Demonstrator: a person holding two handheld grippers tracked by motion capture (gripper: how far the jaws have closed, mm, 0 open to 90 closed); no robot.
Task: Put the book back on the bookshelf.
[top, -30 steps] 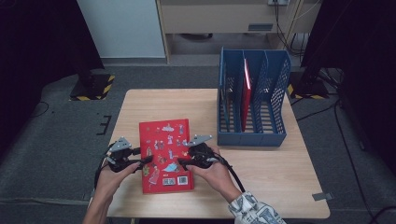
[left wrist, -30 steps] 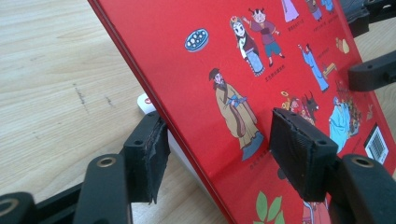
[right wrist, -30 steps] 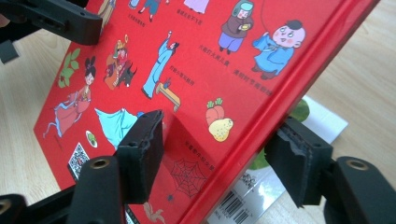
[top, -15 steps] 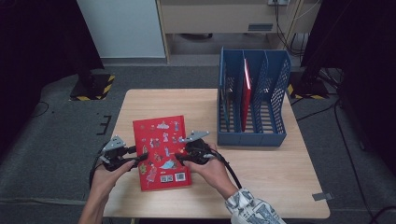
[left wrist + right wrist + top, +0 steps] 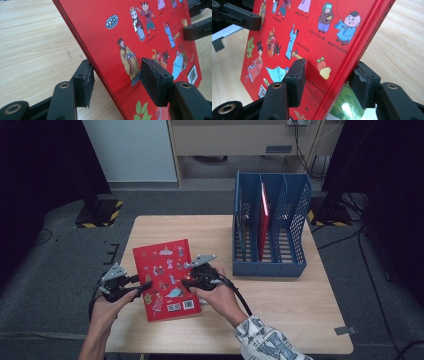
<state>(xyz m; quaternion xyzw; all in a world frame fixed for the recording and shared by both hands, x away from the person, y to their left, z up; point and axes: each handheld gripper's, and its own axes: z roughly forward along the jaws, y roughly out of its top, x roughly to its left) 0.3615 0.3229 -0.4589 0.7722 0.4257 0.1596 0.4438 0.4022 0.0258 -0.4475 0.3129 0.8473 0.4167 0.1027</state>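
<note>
A red picture book point(image 5: 165, 277) with cartoon figures on its cover hangs tilted just above the wooden table point(image 5: 300, 315). My left gripper point(image 5: 142, 285) grips its left edge and my right gripper point(image 5: 185, 281) grips its right edge. In the left gripper view the two pads of that gripper point(image 5: 115, 80) press on the cover point(image 5: 150, 25) and its underside. In the right gripper view one pad of that gripper point(image 5: 327, 77) lies on the cover point(image 5: 312, 30) and the other sits behind the spine. Both pairs of jaws have just been closing on the book.
A blue file rack point(image 5: 270, 262) stands on the right half of the table, with a red book point(image 5: 263, 220) upright in a middle slot. A glossy green and white surface point(image 5: 344, 107) shows under the held book's spine. Dark floor surrounds the table.
The book has left the table surface, tilted, and shifted a little to the left and toward the person. Both hands rose slightly with it.
</note>
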